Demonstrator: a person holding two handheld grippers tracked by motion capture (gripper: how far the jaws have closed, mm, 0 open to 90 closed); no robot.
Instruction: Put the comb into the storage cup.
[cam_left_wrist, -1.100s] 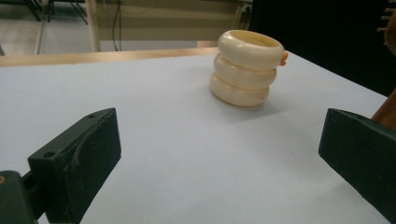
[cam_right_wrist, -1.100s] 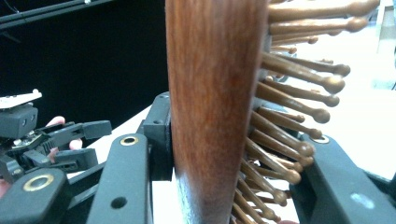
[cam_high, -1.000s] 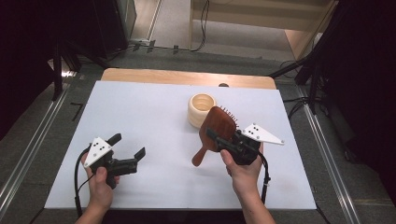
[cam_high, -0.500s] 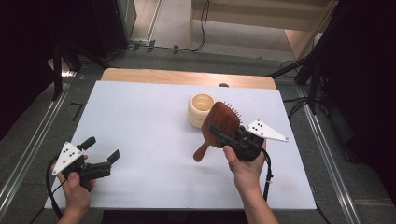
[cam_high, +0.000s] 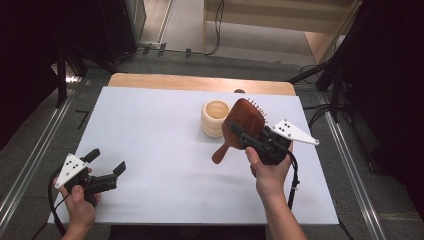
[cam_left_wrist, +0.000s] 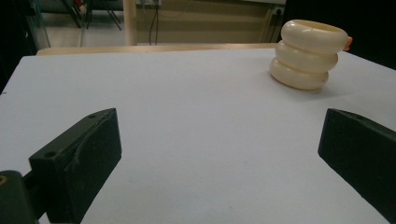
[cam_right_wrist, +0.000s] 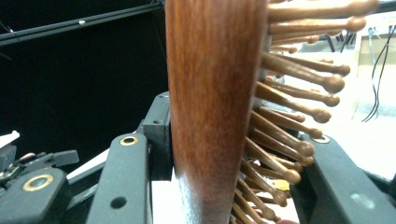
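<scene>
The person's right gripper (cam_high: 248, 136) has its fingers clamped on the head of a dark reddish-brown wooden paddle hairbrush (cam_high: 240, 125), one finger on the smooth back and the other among the wooden, ball-tipped bristles, as the right gripper view shows up close (cam_right_wrist: 212, 112). The brush is lifted off the white desk (cam_high: 165, 130), tilted, its head just beside the cream-coloured holder shaped like three stacked rings (cam_high: 215, 118) and its handle pointing down and away from that holder toward the person. The left gripper (cam_high: 106, 169) is well apart from the holder, near the desk's front corner on the person's left, its fingers spread wide with nothing between them; from its own camera the holder (cam_left_wrist: 308, 53) stands far off across bare desk.

I'd judge the pick-up done and the carry nearly over. What looks left is turning the brush handle-down over the holder's open mouth, lowering it in and letting go.
</scene>
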